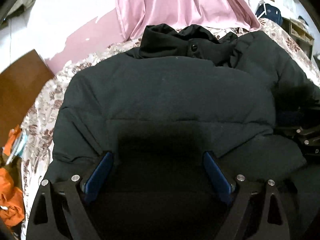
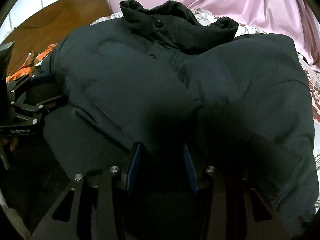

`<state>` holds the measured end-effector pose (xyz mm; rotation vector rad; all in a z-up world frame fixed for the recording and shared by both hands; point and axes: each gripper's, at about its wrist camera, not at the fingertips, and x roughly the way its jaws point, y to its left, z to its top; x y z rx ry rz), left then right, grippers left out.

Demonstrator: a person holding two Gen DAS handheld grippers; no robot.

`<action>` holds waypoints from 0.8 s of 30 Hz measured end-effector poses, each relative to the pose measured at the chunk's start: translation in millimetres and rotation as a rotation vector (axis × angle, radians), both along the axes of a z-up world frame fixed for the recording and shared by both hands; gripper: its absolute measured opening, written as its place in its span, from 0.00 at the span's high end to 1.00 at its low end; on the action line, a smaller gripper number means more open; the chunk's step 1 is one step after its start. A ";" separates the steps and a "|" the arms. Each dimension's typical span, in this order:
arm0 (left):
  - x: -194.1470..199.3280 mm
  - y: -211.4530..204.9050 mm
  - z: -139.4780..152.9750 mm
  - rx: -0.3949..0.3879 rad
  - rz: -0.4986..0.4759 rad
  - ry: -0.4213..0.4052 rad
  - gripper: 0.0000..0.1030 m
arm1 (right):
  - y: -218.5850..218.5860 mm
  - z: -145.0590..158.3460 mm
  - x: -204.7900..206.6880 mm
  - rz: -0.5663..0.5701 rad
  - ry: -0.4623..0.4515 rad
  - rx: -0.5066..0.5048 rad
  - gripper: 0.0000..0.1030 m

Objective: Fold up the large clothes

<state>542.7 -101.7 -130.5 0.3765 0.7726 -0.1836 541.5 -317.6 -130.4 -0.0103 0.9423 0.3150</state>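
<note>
A bed (image 1: 52, 100) covered with a floral-patterned spread is seen under and beyond both sets of fingers. A large black padded jacket (image 1: 170, 92) is laid across it, directly ahead of and beneath the fingers in both wrist views, with its collar (image 2: 160, 20) at the far end. Pink satin fabric (image 1: 176, 2) is draped beyond the collar. A brown wooden board (image 2: 54, 18) is seen far to the left of the right fingers, and orange cloth (image 1: 10, 198) is bunched at the bed's edge, left of the left fingers.

The left gripper (image 1: 158, 158) is held over the near part of the jacket; its blue-padded fingers (image 1: 100, 174) are spread wide, with dark jacket fabric lying between them, and no pinch is seen. The right gripper (image 2: 162, 150) is likewise set over the jacket's near edge; its blue fingers (image 2: 134, 168) are parted moderately, narrower than the left pair, with fabric in the gap. Whether the pads press on that fabric cannot be told in the shadow.

In the right wrist view the left gripper's body is seen at the far left, beside the jacket's sleeve, and white lettering (image 2: 20, 131) reading "GenRobot.AI" is printed on it. Two small black buttons (image 2: 158, 23) are seen at the collar placket.
</note>
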 end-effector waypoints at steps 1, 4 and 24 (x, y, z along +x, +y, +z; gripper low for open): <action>-0.7 -1.3 -0.4 0.008 -0.001 -0.006 0.09 | -0.1 -0.3 2.8 0.000 -0.001 -0.006 0.61; 1.1 1.4 1.2 0.004 -0.010 -0.009 0.06 | -2.0 0.7 2.5 0.001 -0.006 -0.012 0.61; 57.7 69.0 100.0 -0.670 -0.085 0.010 0.04 | -75.6 64.4 42.1 -0.194 -0.122 0.298 0.44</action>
